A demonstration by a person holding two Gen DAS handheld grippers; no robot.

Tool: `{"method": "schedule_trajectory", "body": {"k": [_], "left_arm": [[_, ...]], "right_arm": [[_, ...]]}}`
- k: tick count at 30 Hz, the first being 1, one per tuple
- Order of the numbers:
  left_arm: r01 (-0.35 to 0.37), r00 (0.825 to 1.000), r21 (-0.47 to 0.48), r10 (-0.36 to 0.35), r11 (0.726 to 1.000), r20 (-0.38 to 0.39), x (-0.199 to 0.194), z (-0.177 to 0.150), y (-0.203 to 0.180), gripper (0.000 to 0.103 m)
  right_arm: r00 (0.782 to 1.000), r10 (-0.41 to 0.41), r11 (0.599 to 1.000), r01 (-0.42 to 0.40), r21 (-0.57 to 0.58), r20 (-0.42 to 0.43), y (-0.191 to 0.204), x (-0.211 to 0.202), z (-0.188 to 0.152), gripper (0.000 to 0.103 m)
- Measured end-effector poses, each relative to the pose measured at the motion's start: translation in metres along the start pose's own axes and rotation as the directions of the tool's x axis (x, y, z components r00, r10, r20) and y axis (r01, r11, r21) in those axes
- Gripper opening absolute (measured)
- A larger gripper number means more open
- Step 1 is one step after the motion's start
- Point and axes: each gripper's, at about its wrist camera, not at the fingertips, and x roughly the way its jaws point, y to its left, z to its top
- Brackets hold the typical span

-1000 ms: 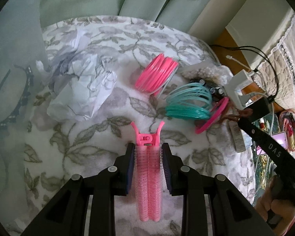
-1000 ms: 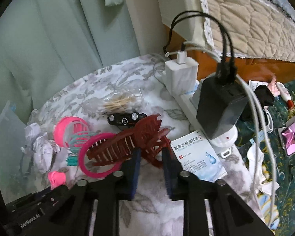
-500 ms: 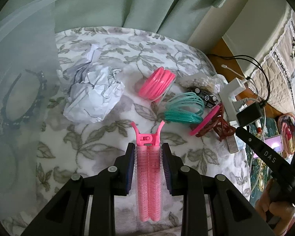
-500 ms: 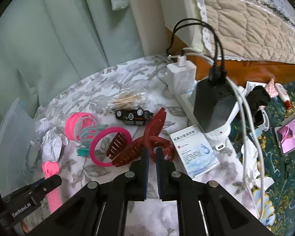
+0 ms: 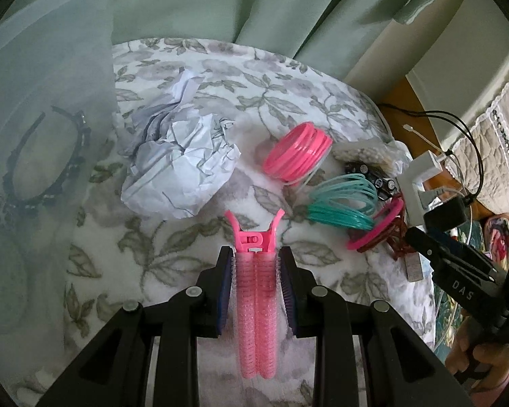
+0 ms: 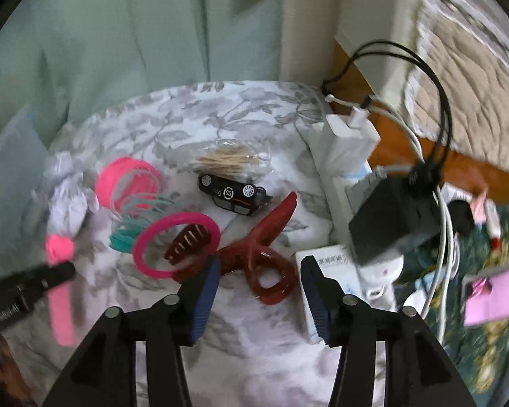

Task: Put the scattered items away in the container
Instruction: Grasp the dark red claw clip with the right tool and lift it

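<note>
Pink bristly plastic hair-roller clip (image 5: 255, 308): clamped lengthwise between the left gripper (image 5: 254, 283) pads, hinge end pointing to 12 o'clock, hanging above the floral cloth (image 5: 173, 247). Translucent frosted plastic container (image 5: 47, 108) sits at 9–10 o'clock of it, a black beaded headband (image 5: 47, 159) already inside.

Right gripper (image 6: 257, 291): jaws opening, nothing pinched. Dark red plastic claw clip (image 6: 254, 254) lies between the tips, its looped handle nearest, toothed end poking through a pink plastic ring (image 6: 176, 246) at 10 o'clock.

Advice:
- Left: keep the squeeze, carry over the container rim at 9, release only once fully past the wall.
- Right: straddle the claw's red loop, not the ring, or both lift together.
- White paper box (image 6: 325, 271) sits just beside the right finger at 3 o'clock; avoid nudging it.
- Black toy car (image 6: 234, 193) at 12 is next-easiest.
</note>
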Motion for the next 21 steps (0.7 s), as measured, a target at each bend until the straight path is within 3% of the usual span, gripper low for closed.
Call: {"method": "schedule_trajectory", "body": {"k": [10, 16, 21], "left_arm": [[-0.018, 1.000, -0.020, 0.018, 1.000, -0.020, 0.012, 0.003, 0.004, 0.028], [-0.025, 0.999, -0.023, 0.024, 0.999, -0.032, 0.016, 0.002, 0.004, 0.028], [-0.033, 0.999, -0.017, 0.032, 0.999, -0.026, 0.014, 0.002, 0.003, 0.028]], "right_arm": [[0.999, -0.014, 0.975, 0.005, -0.222, -0.039, 0.010, 0.020, 0.008, 0.053], [0.998, -0.035, 0.926, 0.010, -0.378, -0.060, 0.023, 0.035, 0.004, 0.053], [0.996, 0.016, 0.931, -0.048, -0.363, -0.089, 0.025, 0.044, 0.007, 0.049]]}}
